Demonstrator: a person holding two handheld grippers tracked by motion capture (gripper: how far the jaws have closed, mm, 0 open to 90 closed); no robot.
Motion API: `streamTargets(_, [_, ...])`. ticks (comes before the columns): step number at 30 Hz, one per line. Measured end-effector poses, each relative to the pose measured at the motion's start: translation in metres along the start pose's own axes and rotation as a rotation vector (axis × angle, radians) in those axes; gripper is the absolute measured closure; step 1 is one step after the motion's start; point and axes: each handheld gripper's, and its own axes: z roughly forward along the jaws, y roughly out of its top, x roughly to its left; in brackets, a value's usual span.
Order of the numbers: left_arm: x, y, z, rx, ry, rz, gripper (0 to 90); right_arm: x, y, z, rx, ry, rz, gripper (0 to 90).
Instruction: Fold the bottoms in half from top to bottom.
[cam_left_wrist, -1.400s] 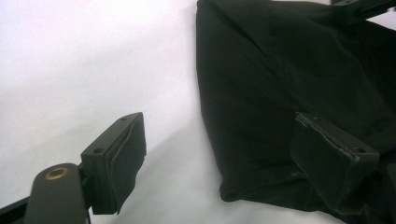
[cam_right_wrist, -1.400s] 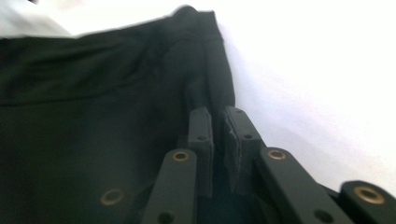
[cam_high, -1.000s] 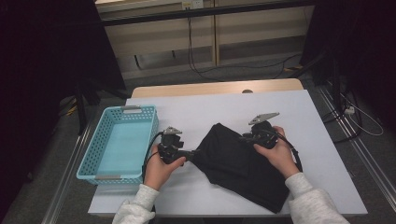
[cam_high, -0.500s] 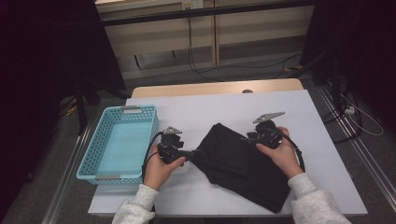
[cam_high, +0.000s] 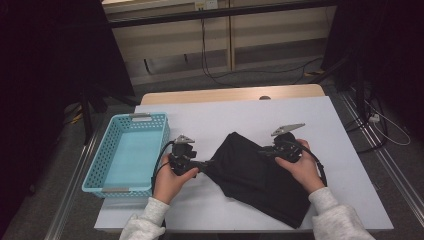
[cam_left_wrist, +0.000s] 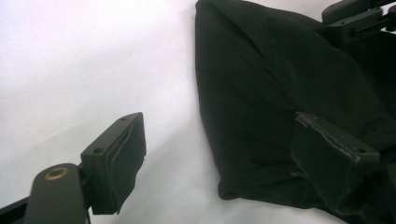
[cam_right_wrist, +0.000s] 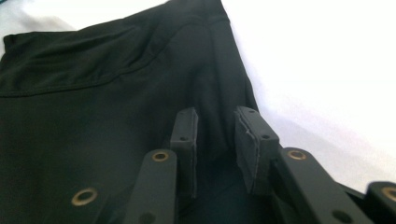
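On white table (cam_high: 240, 112), both hands level, left gripper (cam_high: 203, 164) and right gripper (cam_high: 261, 152) facing across black cloth (cam_high: 260, 177)

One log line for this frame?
left claw: open at black cloth edge | right claw: just closing, gap over cloth | basket: empty

White table (cam_high: 240, 115): blue basket (cam_high: 127, 152) at left, black garment (cam_high: 260, 180) spread mid-right.

Both forearms enter from 6 o'clock. The left claw (cam_high: 204, 165) points toward 3 o'clock, its jaws standing wide apart. The right claw (cam_high: 263, 151) points toward 9 o'clock; its jaws have just been closing, a narrow gap left between them.
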Motion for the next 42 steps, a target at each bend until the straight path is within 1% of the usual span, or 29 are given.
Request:
streamTargets(2, [0.000,-0.001,0.001,-0.001,0.003,-0.001,18.6,-0.003,-0.002,0.002,0.014,-0.003,0.007,68.5])
streamTargets(3, [0.001,-0.001,0.001,0.006,-0.002,0.001,18.6,-0.004,-0.003,0.003,0.023,-0.013,0.010,68.1])
streamTargets(4, [0.001,-0.001,0.002,0.009,-0.002,0.001,18.6,-0.005,-0.005,0.004,0.028,-0.020,0.023,68.2])
streamTargets(5, [0.001,-0.001,0.002,0.009,-0.002,0.000,18.6,-0.006,-0.006,0.005,0.014,-0.009,0.040,69.5])
streamTargets(6, [0.001,-0.001,0.002,0.011,0.002,0.002,18.6,-0.007,-0.006,0.005,0.010,0.000,0.051,70.2])
streamTargets(7, [0.001,-0.001,0.002,0.009,0.003,0.002,18.5,-0.007,-0.006,0.005,0.010,-0.006,0.055,74.5])
streamTargets(8, [0.001,-0.001,0.002,0.007,0.003,0.001,18.5,-0.006,-0.006,0.004,0.007,-0.011,0.045,80.1])
streamTargets(11, [0.001,-0.001,0.001,-0.003,0.010,-0.004,18.5,-0.003,-0.004,0.003,0.002,-0.019,0.027,82.5])
streamTargets(13, [0.002,-0.001,0.000,-0.006,0.014,-0.002,18.5,-0.002,-0.001,-0.001,-0.011,-0.007,0.031,82.5])
streamTargets(15, [0.001,0.000,-0.001,-0.004,0.002,0.000,18.4,-0.001,0.001,-0.007,-0.028,0.001,0.044,82.6])
streamTargets(18, [-0.001,0.001,-0.001,-0.018,0.005,0.006,18.4,-0.001,0.004,-0.017,-0.054,0.026,0.066,83.0])
streamTargets(19, [-0.001,0.001,-0.001,-0.017,0.006,0.006,18.4,-0.001,0.005,-0.021,-0.058,0.035,0.074,83.1])
streamTargets(22, [0.001,0.001,-0.001,-0.017,0.011,0.001,18.5,0.001,0.005,-0.029,-0.065,0.038,0.076,83.6])
streamTargets(24, [0.002,0.000,-0.002,-0.015,0.016,-0.003,18.5,0.001,0.004,-0.033,-0.059,0.033,0.073,88.1])
streamTargets(27, [0.004,0.000,-0.002,-0.014,0.017,-0.001,18.5,0.000,0.000,-0.040,-0.064,0.045,0.076,89.8])
streamTargets(28, [0.004,0.000,-0.002,-0.015,0.015,-0.002,18.5,0.000,-0.002,-0.042,-0.063,0.050,0.082,89.0])
streamTargets(29, [0.003,0.000,-0.001,-0.017,0.016,-0.005,18.5,-0.001,-0.004,-0.042,-0.065,0.044,0.083,85.3])
streamTargets(30, [0.003,0.000,0.000,-0.015,0.016,-0.005,18.5,-0.001,-0.005,-0.041,-0.067,0.016,0.072,79.6])
streamTargets(31, [0.003,0.000,0.000,-0.012,0.013,-0.003,18.6,-0.001,-0.006,-0.038,-0.066,-0.008,0.063,76.5])
streamTargets(33, [0.002,0.000,0.001,-0.011,0.009,-0.001,18.7,-0.001,-0.007,-0.031,-0.062,-0.031,0.045,72.2])
streamTargets(34, [0.002,0.000,0.001,-0.011,0.007,0.000,18.7,-0.001,-0.008,-0.027,-0.049,-0.042,0.038,70.8])
streamTargets(35, [0.001,0.001,0.001,-0.013,0.006,-0.003,18.7,-0.001,-0.008,-0.024,-0.040,-0.042,0.039,69.9])
streamTargets(36, [0.002,0.001,0.001,-0.008,0.005,0.002,18.7,-0.001,-0.007,-0.021,-0.038,-0.043,0.035,69.0])
streamTargets(38, [0.001,0.000,0.003,-0.009,0.008,-0.001,18.7,0.000,-0.006,-0.015,-0.037,-0.038,0.021,69.1])
streamTargets(40, [0.001,-0.001,0.004,-0.004,0.006,0.000,18.7,0.000,-0.005,-0.009,-0.020,-0.042,0.014,68.7])
streamTargets(42, [0.001,-0.001,0.004,-0.002,0.007,0.000,18.7,0.000,-0.005,-0.003,0.002,-0.047,-0.007,65.4])
